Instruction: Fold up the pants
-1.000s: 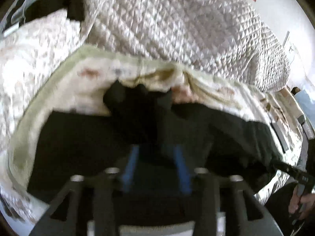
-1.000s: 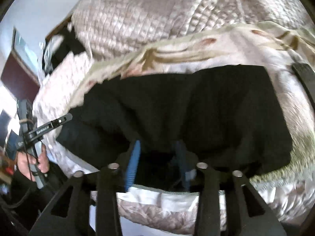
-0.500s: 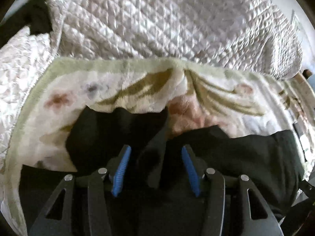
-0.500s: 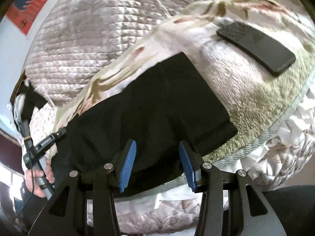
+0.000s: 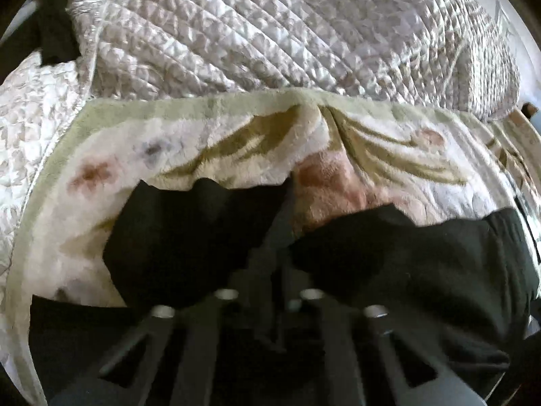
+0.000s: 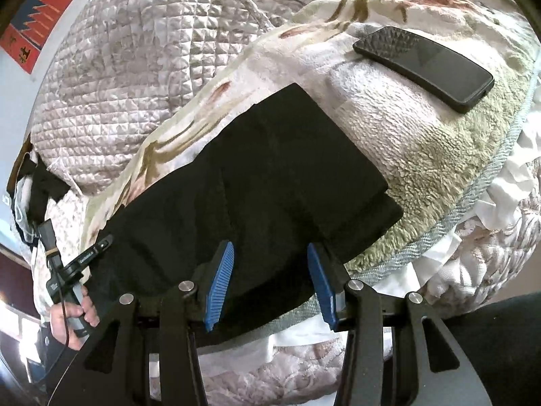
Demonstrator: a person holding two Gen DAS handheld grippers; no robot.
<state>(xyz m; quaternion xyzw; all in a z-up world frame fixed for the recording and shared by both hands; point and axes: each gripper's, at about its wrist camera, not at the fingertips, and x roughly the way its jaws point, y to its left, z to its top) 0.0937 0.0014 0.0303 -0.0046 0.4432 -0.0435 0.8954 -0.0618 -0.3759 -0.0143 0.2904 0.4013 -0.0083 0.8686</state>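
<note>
The black pants [image 6: 270, 176] lie spread on a floral fleece blanket [image 6: 422, 142] on the bed. In the left wrist view the pants [image 5: 405, 257] fill the lower half, with a raised fold of black cloth running up between the jaws. My left gripper [image 5: 270, 257] is shut on that fold; its blue pads are hidden by the cloth. My right gripper [image 6: 270, 270] is open, its blue pads [image 6: 219, 280] hovering over the pants' near edge, holding nothing. The left gripper and the hand on it also show in the right wrist view [image 6: 77, 264].
A black phone [image 6: 422, 64] lies on the blanket to the right of the pants. A quilted bedspread [image 5: 270, 27] is bunched behind the blanket. A dark garment [image 6: 40, 182] lies at the far left. The bed's edge runs at the lower right [image 6: 473, 203].
My left gripper has closed on a fold of the pants; its blue pads, seen apart before, are now hidden. My right gripper let go earlier and stays open, nearly still.
</note>
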